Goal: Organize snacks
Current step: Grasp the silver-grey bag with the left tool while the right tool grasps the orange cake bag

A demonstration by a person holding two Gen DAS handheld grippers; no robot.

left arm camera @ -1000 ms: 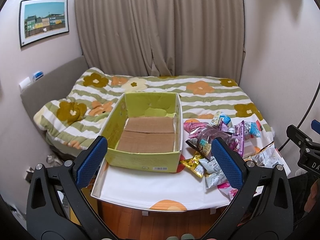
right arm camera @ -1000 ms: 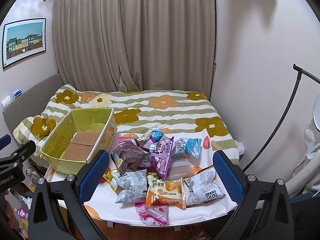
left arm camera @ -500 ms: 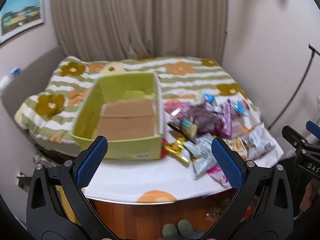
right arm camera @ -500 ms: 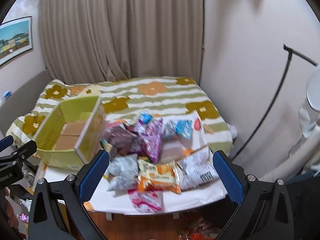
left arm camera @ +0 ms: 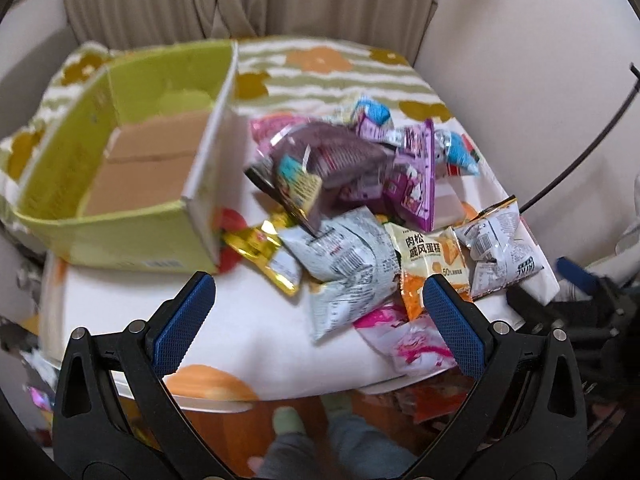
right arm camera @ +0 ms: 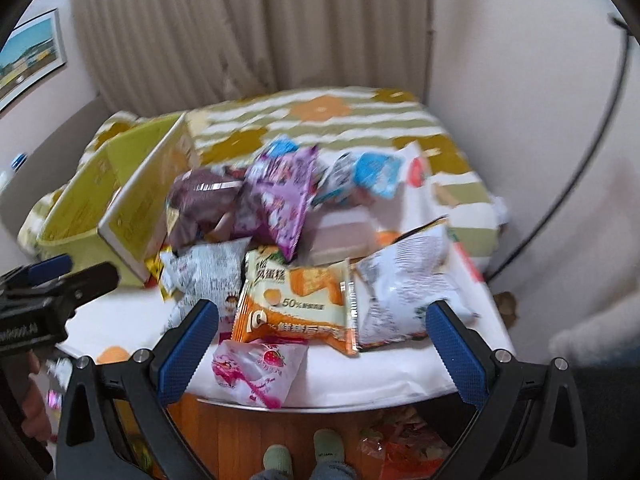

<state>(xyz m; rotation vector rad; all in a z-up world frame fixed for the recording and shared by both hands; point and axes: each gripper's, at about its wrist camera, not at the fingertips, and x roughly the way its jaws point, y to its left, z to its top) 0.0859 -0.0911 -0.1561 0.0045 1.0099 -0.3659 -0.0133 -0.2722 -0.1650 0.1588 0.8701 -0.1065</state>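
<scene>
Overhead, left tool (left arm camera: 319,308) and right tool (right arm camera: 322,334) both spread wide, empty, above the snack packets (right arm camera: 294,304).

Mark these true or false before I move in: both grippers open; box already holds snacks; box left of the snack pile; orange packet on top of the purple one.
1. Both the left gripper and right gripper are open. True.
2. The box holds snacks. False: only its bare cardboard floor shows.
3. The box sits left of the snack pile. True.
4. The orange packet lies on the purple packet. False: it lies nearer the table edge, purple packet's corner overlapping it.
</scene>
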